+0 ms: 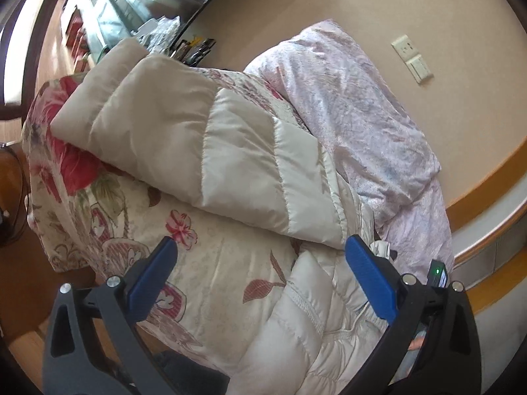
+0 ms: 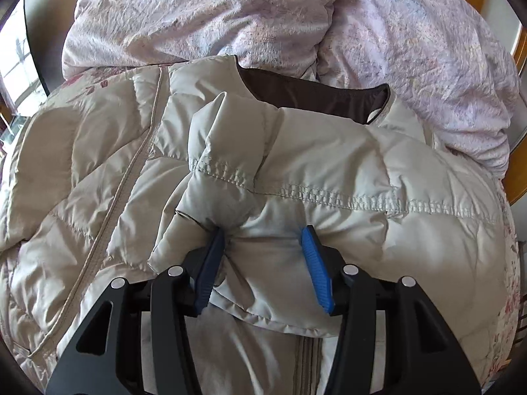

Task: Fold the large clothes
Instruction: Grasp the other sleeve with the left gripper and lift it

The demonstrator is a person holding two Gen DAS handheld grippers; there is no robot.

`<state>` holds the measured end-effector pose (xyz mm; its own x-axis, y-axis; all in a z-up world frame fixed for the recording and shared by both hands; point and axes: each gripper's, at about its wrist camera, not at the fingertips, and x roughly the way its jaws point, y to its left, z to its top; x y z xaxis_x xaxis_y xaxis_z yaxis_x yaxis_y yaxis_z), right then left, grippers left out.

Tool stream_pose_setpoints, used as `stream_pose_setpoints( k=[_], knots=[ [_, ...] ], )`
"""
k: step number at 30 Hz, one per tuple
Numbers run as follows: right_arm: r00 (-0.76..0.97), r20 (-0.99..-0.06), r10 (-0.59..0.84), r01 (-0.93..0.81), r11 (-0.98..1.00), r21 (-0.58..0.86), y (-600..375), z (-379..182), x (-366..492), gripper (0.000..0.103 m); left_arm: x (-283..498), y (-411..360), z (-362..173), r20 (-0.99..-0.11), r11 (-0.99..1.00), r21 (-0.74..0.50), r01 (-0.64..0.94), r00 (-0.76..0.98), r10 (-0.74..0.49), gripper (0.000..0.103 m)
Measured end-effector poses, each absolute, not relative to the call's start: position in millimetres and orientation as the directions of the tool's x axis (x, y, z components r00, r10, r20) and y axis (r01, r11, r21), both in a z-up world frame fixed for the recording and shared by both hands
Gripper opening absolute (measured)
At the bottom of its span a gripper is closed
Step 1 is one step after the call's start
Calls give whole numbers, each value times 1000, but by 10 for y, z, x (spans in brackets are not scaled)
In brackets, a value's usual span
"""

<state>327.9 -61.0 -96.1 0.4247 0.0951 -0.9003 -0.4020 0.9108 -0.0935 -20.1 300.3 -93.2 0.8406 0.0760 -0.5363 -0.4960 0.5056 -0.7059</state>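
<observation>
A: Jacket (image 2: 115, 171) — pale, quilted, puffy, lying on the bed (image 1: 108, 204) over a floral cover, w/ a crumpled pink duvet (image 2: 197, 16) just behind it. Dark lining shows at the neck, next to the duvet. Zip runs diagonally down the front in the right wrist view.

B: Right tool (image 2: 263, 233)?

A: Pointing steeply down onto the jacket. A thick fold of padded fabric sits between its blue pads (image 2: 316, 270); both pads press into it and the cloth puckers at each tip. So gripping the jacket, jaws about half apart bc the fold is bulky.

B: Which part of the jacket?

A: Looks like a sleeve or shoulder piece folded over the body, stitched seam just past the tips. Can't say which for sure.

B: Left tool (image 1: 260, 242)?

A: Jaws spread wide, nothing between the pads. It hangs over the near end of the jacket and the floral cover, not touching either as far as I can tell. A long padded section of the jacket stretches away from it across the bed.

B: Anything else?

A: Wall socket (image 1: 411, 59) on the beige wall behind the duvet, wood floor at left.
</observation>
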Motion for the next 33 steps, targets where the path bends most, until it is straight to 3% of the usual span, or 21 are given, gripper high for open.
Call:
stream_pose_setpoints(
  k=[4, 9, 14, 20, 25, 29, 33],
  knots=[
    [397, -908, 131, -387, 921, -36, -679, -889, 3240, 58, -252, 3198, -1045, -540, 374, -760, -531, 837, 90, 99],
    [360, -911, 199, -387, 921, 48, -750, -788, 3169, 65, -291, 3414, -1072, -553, 266, -777, -571, 820, 147, 87],
    [343, -905, 253, -402, 910, 102, -785, -669, 3068, 65, -394, 3610, -1084, -560, 157, -787, -596, 798, 223, 78],
    [338, -890, 307, -406, 900, 156, -900, -510, 2986, 66, -509, 3795, -1129, -566, 89, -793, -602, 783, 258, 58],
    [359, -876, 321, -410, 898, 161, -1081, -370, 2942, 68, -591, 3924, -1189, -594, 42, -779, -626, 757, 272, 28],
    [408, -858, 312, -397, 907, 141, -1342, -238, 2943, 71, -559, 4011, -1135, -611, 67, -762, -644, 750, 255, 19],
    [446, -845, 296, -357, 924, 135, -1656, -148, 2991, 71, -381, 3966, -697, -618, 211, -698, -684, 725, 306, 14]
  ],
)
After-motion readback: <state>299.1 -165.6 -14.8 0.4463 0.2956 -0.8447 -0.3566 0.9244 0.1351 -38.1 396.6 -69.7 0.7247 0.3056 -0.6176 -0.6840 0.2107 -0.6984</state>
